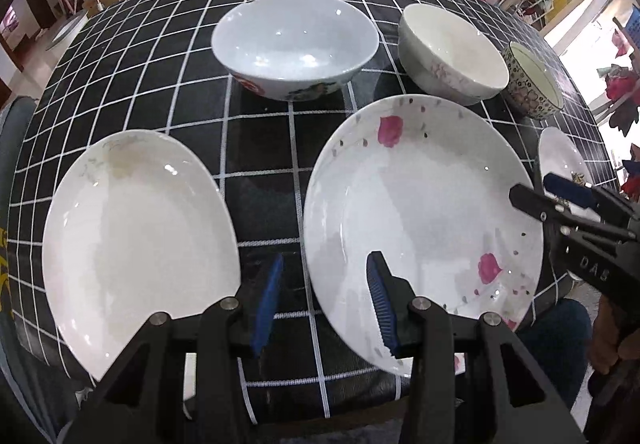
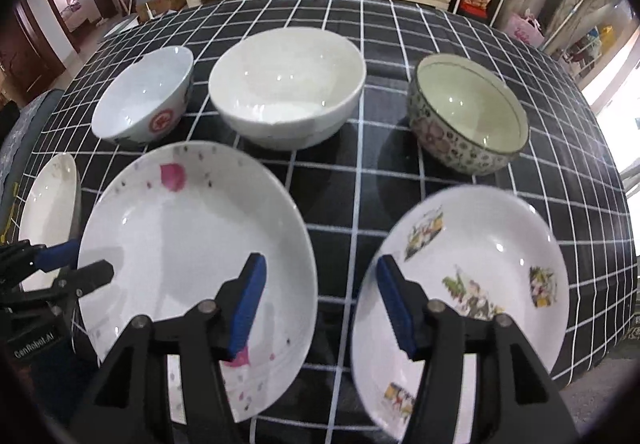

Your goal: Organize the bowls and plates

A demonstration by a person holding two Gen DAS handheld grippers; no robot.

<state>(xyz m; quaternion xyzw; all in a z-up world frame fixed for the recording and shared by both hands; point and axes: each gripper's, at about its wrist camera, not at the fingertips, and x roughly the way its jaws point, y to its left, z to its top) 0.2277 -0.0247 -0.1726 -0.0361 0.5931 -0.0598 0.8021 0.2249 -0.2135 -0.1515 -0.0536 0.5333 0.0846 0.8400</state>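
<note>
Table point(image 1: 256, 179): carried three plates along its near edge and three bowls in a row behind them, all apart.
Plates: plain plate point(image 1: 136, 244) toward the near left corner, pink-petal plate point(image 1: 420, 203) in the middle, pictured plate point(image 2: 480, 276) toward the near right.
Bowls: red-emblem bowl point(image 1: 294, 43) left, white bowl point(image 2: 286, 87) middle, patterned bowl point(image 2: 468, 115) right.
Left gripper point(image 1: 324, 304): jaws stood apart and held nothing, over the gap between the plain and pink-petal plates.
Right gripper point(image 2: 320, 308): jaws apart, empty, over the gap between the pink-petal and pictured plates.
Step, as judged: choosing a plate to stack.
Doing it well: straddle one rim only, one finger inside and one beneath, clamp firmly, lift level, and avoid nudging the neighbouring plate off the near edge.
</note>
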